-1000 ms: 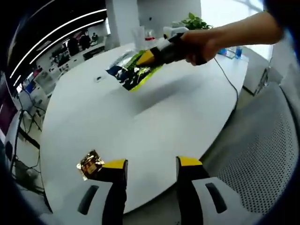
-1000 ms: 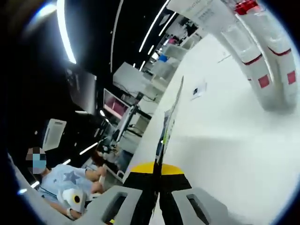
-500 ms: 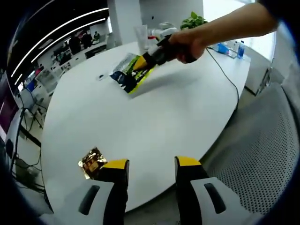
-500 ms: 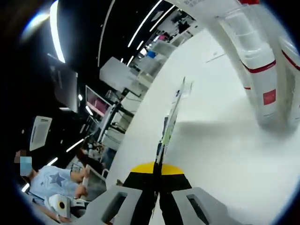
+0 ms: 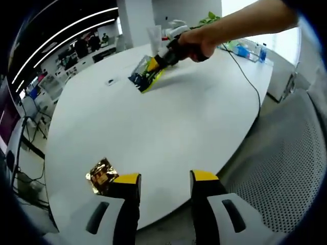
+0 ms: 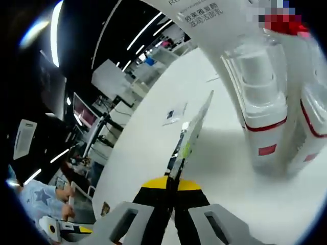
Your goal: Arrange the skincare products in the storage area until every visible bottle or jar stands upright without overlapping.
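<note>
- Carried farther across the tabletop [image 5: 168, 127], the packet [image 6: 193, 133] now sits near the bottles [image 6: 260, 107].
- Right claw [image 6: 172, 185] is clamped on it.
- Left claw [image 5: 162, 179] is apart; a gold wrapper [image 5: 101, 175] lies at its 10 o'clock.

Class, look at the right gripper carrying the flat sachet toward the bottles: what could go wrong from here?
1. The sachet, pinched edge-on in the right gripper, is close to the clear bottle; pushing on might topple it.
2. A thin sachet may not stand upright once released.
3. The gold packet by the left gripper sits near the table edge and might get knocked off.
</note>
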The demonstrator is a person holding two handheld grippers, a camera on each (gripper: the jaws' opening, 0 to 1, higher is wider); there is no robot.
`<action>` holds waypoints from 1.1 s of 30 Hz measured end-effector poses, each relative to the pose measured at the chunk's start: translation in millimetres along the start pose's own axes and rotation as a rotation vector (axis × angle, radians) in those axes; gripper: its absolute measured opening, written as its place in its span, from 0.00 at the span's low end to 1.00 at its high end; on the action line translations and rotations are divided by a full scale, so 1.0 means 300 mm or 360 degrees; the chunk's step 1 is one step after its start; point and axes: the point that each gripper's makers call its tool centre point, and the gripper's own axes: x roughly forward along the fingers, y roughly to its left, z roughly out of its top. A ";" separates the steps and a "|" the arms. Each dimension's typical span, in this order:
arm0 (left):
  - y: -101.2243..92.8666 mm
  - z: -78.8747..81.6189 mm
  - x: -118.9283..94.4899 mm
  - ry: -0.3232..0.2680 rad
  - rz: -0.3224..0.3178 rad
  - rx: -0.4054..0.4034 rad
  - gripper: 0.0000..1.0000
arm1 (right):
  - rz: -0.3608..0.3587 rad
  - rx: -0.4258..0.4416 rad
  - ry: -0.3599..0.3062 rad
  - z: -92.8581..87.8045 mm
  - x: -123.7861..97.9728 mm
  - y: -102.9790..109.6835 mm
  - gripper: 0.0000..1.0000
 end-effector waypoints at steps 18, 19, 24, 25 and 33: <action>0.008 -0.002 -0.003 0.0003 0.0016 -0.0002 0.34 | -0.0427 -0.0384 0.0103 0.015 -0.023 -0.170 0.18; 0.009 -0.002 -0.003 0.0002 0.0018 -0.0001 0.34 | -0.0454 -0.0411 0.0114 0.011 -0.027 -0.179 0.19; 0.008 -0.004 -0.002 0.0006 0.0015 0.0003 0.34 | -0.0506 -0.0475 0.0119 -0.001 -0.046 -0.198 0.21; 0.008 -0.001 -0.004 0.0000 0.0017 0.0011 0.33 | -0.0526 -0.0491 0.0097 -0.003 -0.062 -0.202 0.22; 0.011 0.003 -0.005 -0.0009 0.0027 0.0019 0.33 | -0.0548 -0.0828 -0.0074 0.014 -0.107 -0.121 0.25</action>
